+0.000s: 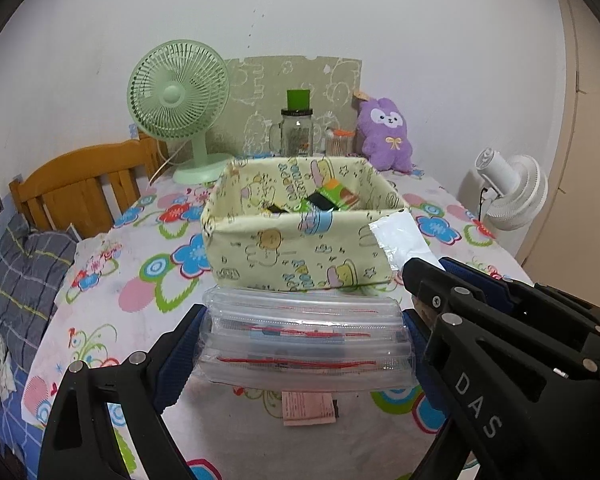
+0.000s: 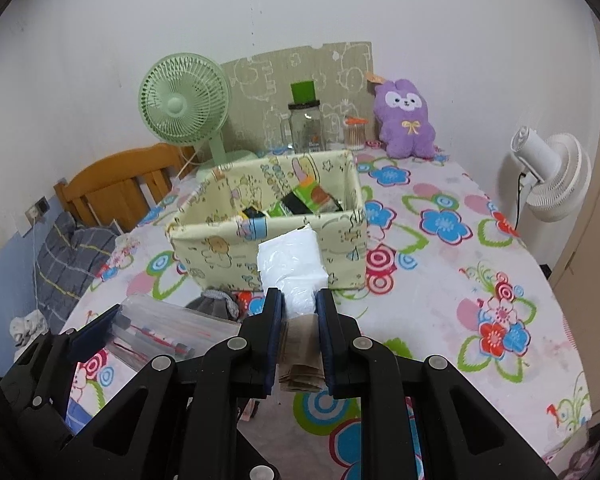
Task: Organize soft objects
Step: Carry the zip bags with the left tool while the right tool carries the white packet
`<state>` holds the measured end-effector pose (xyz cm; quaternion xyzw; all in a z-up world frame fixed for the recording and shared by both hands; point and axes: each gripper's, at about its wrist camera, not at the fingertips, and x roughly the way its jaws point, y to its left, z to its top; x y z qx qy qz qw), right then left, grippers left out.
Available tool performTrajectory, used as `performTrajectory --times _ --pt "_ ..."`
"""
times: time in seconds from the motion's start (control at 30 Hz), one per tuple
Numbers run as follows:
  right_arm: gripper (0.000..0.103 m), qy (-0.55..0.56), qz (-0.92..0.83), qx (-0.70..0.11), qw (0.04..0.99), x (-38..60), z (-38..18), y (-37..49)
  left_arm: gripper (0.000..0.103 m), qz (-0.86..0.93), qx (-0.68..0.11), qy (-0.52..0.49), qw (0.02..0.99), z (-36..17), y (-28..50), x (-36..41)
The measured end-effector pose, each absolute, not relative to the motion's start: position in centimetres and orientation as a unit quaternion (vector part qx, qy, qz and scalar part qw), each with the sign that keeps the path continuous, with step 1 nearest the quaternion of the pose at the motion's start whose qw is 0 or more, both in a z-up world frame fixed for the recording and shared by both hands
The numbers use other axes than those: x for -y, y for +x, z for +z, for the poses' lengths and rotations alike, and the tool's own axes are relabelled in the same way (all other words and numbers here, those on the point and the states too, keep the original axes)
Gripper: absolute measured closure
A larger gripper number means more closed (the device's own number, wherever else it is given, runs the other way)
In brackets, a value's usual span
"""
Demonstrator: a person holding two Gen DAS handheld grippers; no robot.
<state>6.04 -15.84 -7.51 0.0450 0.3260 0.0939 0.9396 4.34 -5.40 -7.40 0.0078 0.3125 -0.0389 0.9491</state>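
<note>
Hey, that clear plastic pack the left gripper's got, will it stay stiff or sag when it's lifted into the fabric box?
The clear plastic pack, squeezed by the left gripper, looks like stacked glossy sleeves, so it is probably light and may sag or bow outside the fingers. The smooth film could slip between layers. The fabric box looks soft-walled, so its rim may fold if bumped.

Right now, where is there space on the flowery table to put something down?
There is open flowery cloth right of the fabric box, toward the white fan. Left of the box is bare too. It is crowded in front, where both tools hold the clear pouches and white packet.
</note>
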Motion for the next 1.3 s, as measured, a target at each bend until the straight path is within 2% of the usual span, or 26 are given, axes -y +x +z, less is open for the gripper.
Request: performTrajectory --times 0.67,1.3 --pt "0.082 0.027 0.1 -0.296 0.95 15.9 -2.7 8.5 0.008 -0.062 -0.286 0.02 0.956 -3.1 7.2 5.9" --pt "0.082 0.022 0.112 -0.287 0.951 15.7 -0.9 13.2 0.007 -0.076 -0.277 0.02 0.958 -1.3 12.0 5.6"
